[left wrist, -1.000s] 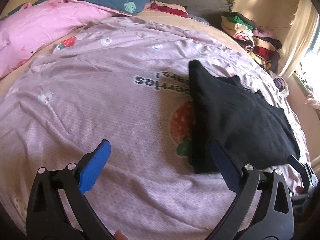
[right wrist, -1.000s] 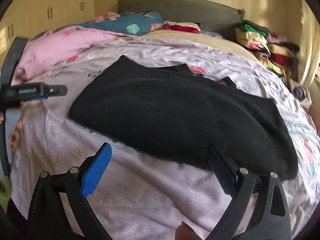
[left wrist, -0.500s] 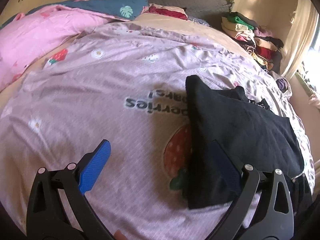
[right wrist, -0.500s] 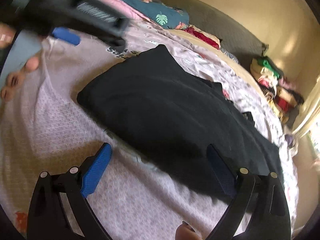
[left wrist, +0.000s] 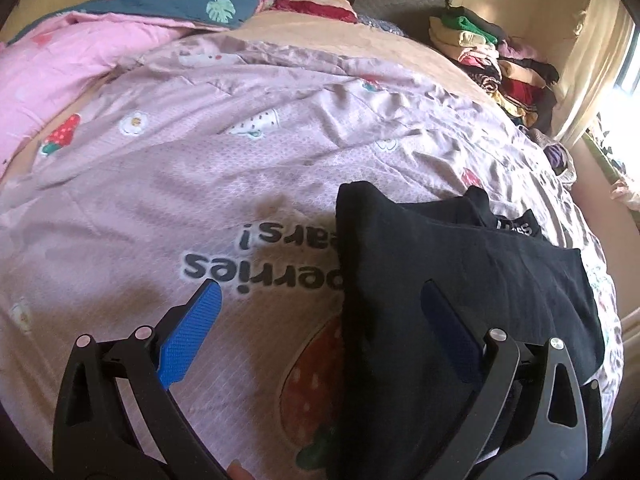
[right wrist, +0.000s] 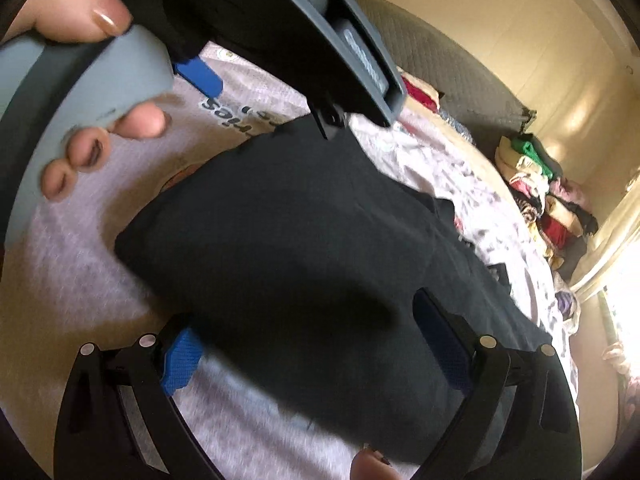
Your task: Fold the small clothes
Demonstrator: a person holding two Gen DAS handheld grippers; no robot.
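Observation:
A black garment [left wrist: 460, 280] lies folded flat on the lilac strawberry-print bedsheet [left wrist: 200, 168]. My left gripper [left wrist: 320, 312] hovers open over the garment's left edge, its right blue finger above the black cloth and its left one above the sheet. In the right wrist view the same black garment [right wrist: 320, 248] fills the middle. My right gripper [right wrist: 308, 328] is open just above its near edge, with the cloth lying between the blue pads. The left gripper's body and the hand [right wrist: 100, 128] holding it fill the upper left of that view.
A pink duvet [left wrist: 60, 68] and a teal leaf-print pillow [left wrist: 192, 0] lie at the head of the bed on the left. A pile of folded clothes [left wrist: 492, 56] stands at the far right by the curtain [left wrist: 592, 60]. The grey headboard [right wrist: 448, 68] runs behind.
Both grippers moved closer to the black garment. The right gripper swung in low under the left one, which now looms large in its view. Both stayed open.

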